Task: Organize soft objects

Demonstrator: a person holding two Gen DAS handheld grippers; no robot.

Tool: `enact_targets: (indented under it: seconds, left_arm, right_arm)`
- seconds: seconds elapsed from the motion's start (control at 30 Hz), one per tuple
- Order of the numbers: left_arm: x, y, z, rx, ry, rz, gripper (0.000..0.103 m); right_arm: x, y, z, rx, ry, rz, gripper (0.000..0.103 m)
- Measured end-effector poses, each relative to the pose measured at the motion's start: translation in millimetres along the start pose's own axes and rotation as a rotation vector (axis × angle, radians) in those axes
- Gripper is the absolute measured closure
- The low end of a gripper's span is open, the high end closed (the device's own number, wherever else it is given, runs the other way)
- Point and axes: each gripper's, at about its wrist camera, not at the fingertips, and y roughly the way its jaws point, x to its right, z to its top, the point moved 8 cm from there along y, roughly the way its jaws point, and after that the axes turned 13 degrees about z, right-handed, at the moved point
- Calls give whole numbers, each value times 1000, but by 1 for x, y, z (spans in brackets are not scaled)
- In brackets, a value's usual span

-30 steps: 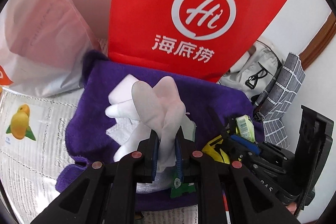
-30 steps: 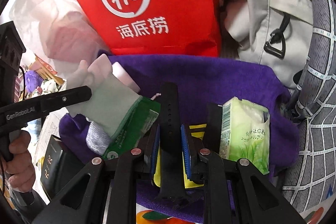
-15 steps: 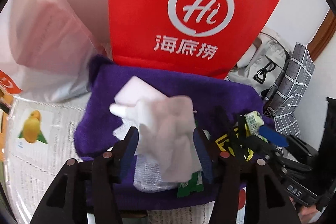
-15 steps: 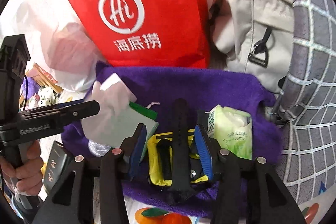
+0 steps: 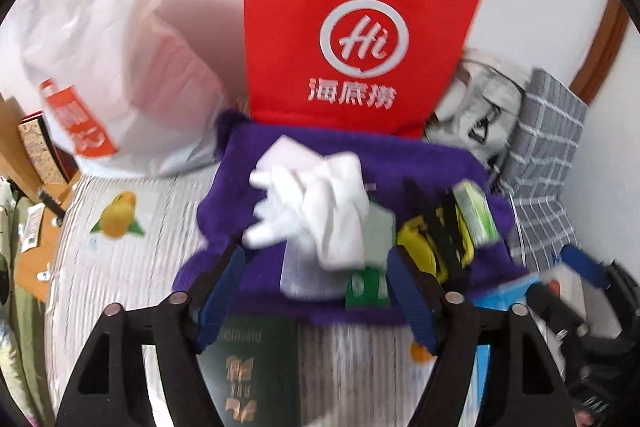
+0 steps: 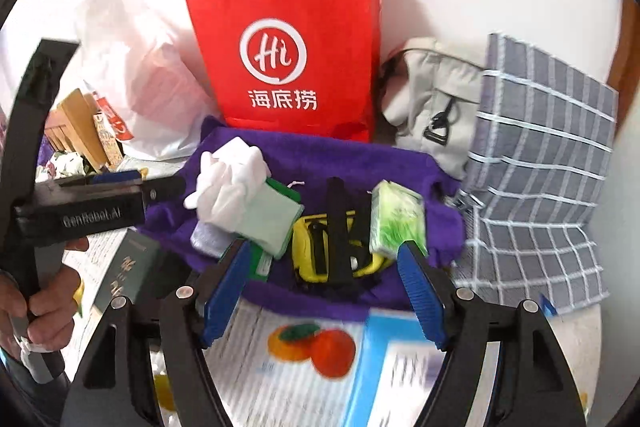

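Both grippers' jaws opening, nothing clamped | left gripper (image 5: pixel 316 291): white glove (image 5: pixel 320 203) lies on purple towel (image 5: pixel 256 163), mid-frame, just beyond pads | right gripper (image 6: pixel 322 287): black strap (image 6: pixel 338 227) on yellow case, centre, beyond spread pads, untouched

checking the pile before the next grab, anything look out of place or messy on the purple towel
The white glove lies crumpled, draped over a pale green packet, not flat on the purple towel. A black strap crosses the yellow item. Nothing looks spilled or damaged.
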Motion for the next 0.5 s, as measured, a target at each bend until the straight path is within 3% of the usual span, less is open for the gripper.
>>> enact_targets:
  seconds: [0.13, 0.23, 0.5]
  left_arm:
    - [1, -34, -31, 18, 21, 43, 21]
    - [-3, -66, -52, 38, 4, 32, 17]
    - [-7, -151, -109, 162, -3, 92, 9]
  right_arm:
    - [-14, -28, -22, 4, 20, 9, 28]
    - [-27, -52, -41, 18, 25, 11, 28]
    - [-41, -109, -97, 67, 11, -95, 5]
